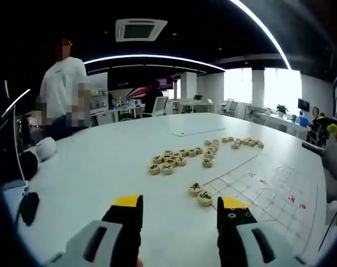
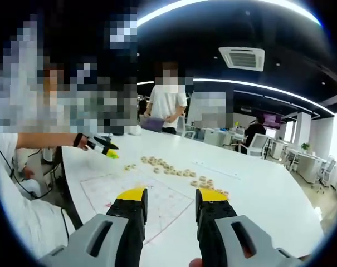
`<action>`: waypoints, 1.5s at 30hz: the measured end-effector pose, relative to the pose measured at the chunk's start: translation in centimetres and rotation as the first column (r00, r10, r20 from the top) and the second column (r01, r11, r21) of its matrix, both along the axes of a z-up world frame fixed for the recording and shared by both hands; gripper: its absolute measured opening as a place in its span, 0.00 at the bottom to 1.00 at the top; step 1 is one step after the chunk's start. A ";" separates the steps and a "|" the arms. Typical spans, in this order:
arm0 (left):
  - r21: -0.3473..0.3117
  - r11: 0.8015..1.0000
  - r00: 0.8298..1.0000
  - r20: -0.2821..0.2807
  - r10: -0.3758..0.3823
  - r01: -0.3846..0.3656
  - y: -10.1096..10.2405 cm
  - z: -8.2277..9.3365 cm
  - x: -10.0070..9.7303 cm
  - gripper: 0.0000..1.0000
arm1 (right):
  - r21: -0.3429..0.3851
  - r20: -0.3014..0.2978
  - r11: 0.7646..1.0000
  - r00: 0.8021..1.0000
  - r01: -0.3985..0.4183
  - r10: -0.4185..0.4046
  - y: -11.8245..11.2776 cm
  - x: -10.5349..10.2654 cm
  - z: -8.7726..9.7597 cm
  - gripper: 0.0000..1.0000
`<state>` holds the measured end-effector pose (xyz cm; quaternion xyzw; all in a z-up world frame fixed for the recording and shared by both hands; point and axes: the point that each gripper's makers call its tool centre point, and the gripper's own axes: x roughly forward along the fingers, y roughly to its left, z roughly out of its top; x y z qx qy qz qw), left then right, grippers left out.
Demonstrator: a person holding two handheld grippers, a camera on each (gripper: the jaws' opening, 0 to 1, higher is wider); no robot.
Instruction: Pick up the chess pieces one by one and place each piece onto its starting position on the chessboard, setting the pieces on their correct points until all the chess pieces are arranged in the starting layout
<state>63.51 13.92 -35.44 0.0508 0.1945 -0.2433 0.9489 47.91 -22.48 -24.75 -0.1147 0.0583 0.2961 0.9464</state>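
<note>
Round wooden chess pieces lie loose on a white table. In the left gripper view, two pieces (image 1: 200,193) sit just beyond my left gripper (image 1: 180,207), which is open with nothing between its yellow-tipped jaws. A cluster of pieces (image 1: 168,161) and a row of pieces (image 1: 238,141) lie farther off. The chessboard (image 1: 271,189), a white sheet with red lines, lies to the right with no pieces on it. In the right gripper view, my right gripper (image 2: 172,199) is open and empty above the chessboard (image 2: 110,189). Pieces (image 2: 162,165) trail across the table behind it.
A person's arm (image 2: 45,139) reaches in from the left holding a black and yellow tool (image 2: 103,148) near the board's corner. A person in a white shirt (image 2: 167,103) stands at the far edge. Black objects (image 1: 29,207) and a white one (image 1: 45,148) lie on the table's left side.
</note>
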 end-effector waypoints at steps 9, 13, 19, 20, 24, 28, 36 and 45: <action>0.012 0.999 0.999 0.019 0.042 -0.042 0.6 0.1 2.8 0.49 | -0.001 -0.001 1.000 1.000 0.000 0.000 0.0 -0.1 0.0 0.35; 0.033 0.998 0.998 0.026 0.061 -0.062 0.6 -0.3 4.1 0.45 | 0.001 0.000 1.000 1.000 0.000 0.000 0.0 0.0 0.0 0.35; 0.055 0.992 0.993 0.029 0.110 -0.112 0.9 -1.2 7.0 0.37 | 0.000 -0.002 1.000 1.000 -0.002 0.002 0.0 0.0 -0.1 0.35; 0.055 0.991 0.992 0.029 0.121 -0.122 0.8 -1.6 7.5 0.37 | 0.000 -0.001 1.000 1.000 -0.002 0.002 0.0 0.0 0.0 0.35; 0.083 0.987 0.990 0.000 0.138 -0.137 0.4 -3.3 9.2 0.36 | 0.002 -0.002 1.000 1.000 0.002 -0.002 -0.2 0.1 -0.1 0.35; 0.098 0.985 0.989 -0.015 0.147 -0.145 0.0 -4.3 10.5 0.33 | 0.003 -0.003 1.000 1.000 0.002 -0.002 -0.3 0.1 -0.1 0.35; 0.035 0.984 0.984 -0.018 0.178 -0.177 0.1 -4.5 13.0 0.32 | 0.006 -0.004 1.000 1.000 0.001 -0.001 -0.2 0.1 -0.2 0.35; -0.027 0.982 0.982 -0.015 0.186 -0.186 -1.6 -4.9 13.8 0.22 | 0.004 -0.010 1.000 1.000 -0.002 0.002 -0.2 0.3 -0.4 0.35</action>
